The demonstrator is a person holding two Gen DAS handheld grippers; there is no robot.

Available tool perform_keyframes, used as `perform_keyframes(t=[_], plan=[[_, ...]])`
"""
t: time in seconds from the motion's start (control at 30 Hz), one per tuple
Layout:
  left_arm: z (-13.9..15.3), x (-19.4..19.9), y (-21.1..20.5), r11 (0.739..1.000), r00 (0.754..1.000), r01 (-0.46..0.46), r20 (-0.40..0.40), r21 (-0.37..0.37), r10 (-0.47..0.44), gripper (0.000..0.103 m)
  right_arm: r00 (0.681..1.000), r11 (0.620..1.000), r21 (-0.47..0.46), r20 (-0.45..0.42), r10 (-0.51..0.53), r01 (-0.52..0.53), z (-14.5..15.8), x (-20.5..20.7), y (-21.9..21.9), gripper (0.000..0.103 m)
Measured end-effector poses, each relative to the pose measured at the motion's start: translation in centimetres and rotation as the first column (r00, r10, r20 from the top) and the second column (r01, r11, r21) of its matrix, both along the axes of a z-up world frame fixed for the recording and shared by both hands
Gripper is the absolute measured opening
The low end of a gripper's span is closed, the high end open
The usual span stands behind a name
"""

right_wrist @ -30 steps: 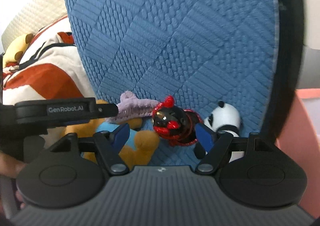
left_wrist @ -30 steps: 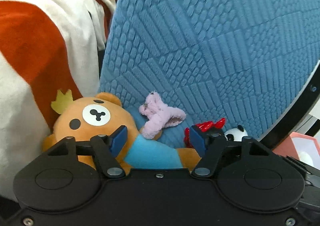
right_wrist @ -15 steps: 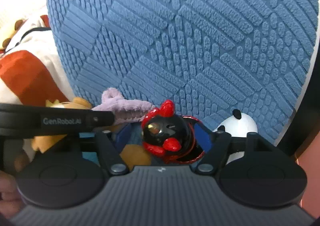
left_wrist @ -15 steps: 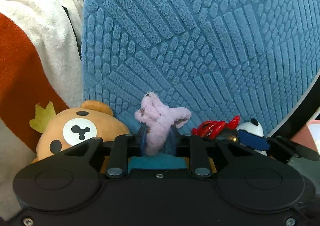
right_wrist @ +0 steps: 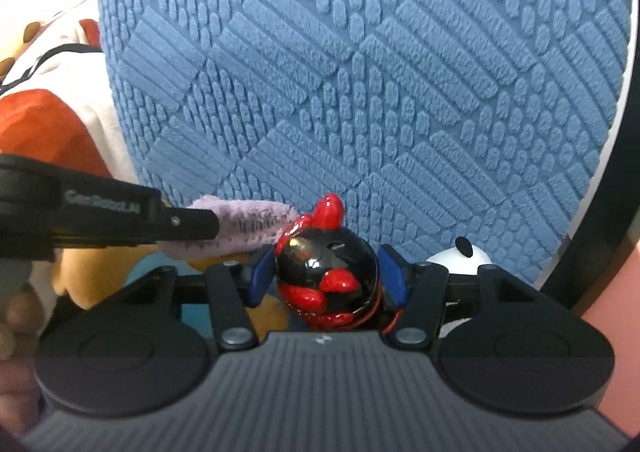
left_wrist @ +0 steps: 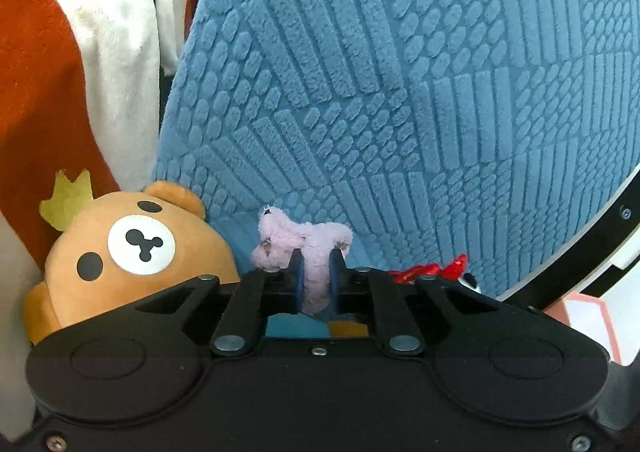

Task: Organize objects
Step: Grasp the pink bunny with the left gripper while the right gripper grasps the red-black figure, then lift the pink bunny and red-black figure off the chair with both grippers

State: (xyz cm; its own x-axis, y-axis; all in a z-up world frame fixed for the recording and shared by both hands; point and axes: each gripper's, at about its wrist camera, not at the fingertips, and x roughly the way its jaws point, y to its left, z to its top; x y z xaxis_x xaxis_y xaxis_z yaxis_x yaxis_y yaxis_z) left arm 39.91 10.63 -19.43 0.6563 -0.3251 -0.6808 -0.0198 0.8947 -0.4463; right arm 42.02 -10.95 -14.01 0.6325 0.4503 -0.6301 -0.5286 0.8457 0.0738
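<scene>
Both tongs are at the pick-up step, each closing on a small toy at the foot of the blue cushion [left_wrist: 400,91]. In the left wrist view the left gripper [left_wrist: 316,272], low in the centre of the frame, is clamped on the pink plush toy [left_wrist: 304,240], whose fabric is squeezed between the two blue pads. In the right wrist view the right gripper [right_wrist: 326,276], also low centre, has its pads against both sides of the black and red figurine [right_wrist: 328,272]; it looks gripped.

The brown bear [left_wrist: 132,248] lies at lower left of the left view, touching the cushion, and a panda toy [right_wrist: 460,256] sits just right of the figurine in the right view.

The next move is probably to lift both toys clear without dragging the bear or tipping the panda, then carry them to wherever they belong; no container shows here.

The only writing is on the side of the left gripper at mid-left of the right view; it is blurred but seems to read "GenRobot.AI".
</scene>
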Motion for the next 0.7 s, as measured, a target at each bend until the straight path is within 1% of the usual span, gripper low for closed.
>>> perform_keyframes(t=[0.1, 0.2, 0.3, 0.47, 0.6, 0.7], plan=[[0.7, -0.5, -0.2, 1.000, 1.000, -0.001, 0.019, -0.016, 0.001, 0.011, 1.000, 1.000, 0.006, 0.002, -0.002, 0.002, 1.1, -0.6, -0.9, 0.060], [1.0, -1.6, -0.3, 0.998, 1.000, -0.017, 0.025, -0.065, 0.019, 0.011, 1.000, 1.000, 0.010, 0.011, -0.012, 0.011, 2.0, -1.7, -2.0, 0.060], [1.5, -3.5, -0.7, 0.997, 0.998, -0.041, 0.033, -0.067, 0.044, 0.011, 1.000, 1.000, 0.001, 0.018, -0.021, 0.021, 2.8, -2.7, -2.9, 0.060], [2.5, -6.3, -1.4, 0.995, 0.997, -0.028, 0.064, -0.092, 0.034, 0.010, 0.999, 0.999, 0.000, 0.008, -0.043, 0.043, 4.4, -4.7, -5.0, 0.060], [3.5, -8.9, -1.0, 0.992, 0.995, -0.028, 0.088, -0.126, 0.040, 0.010, 0.999, 0.999, 0.002, 0.016, -0.033, 0.033, 5.2, -6.8, -6.3, 0.060], [4.4, -10.5, -0.7, 0.992, 0.995, -0.026, 0.096, -0.122, 0.038, 0.010, 0.999, 0.999, 0.008, 0.015, -0.040, 0.040, 5.3, -8.4, -7.4, 0.060]])
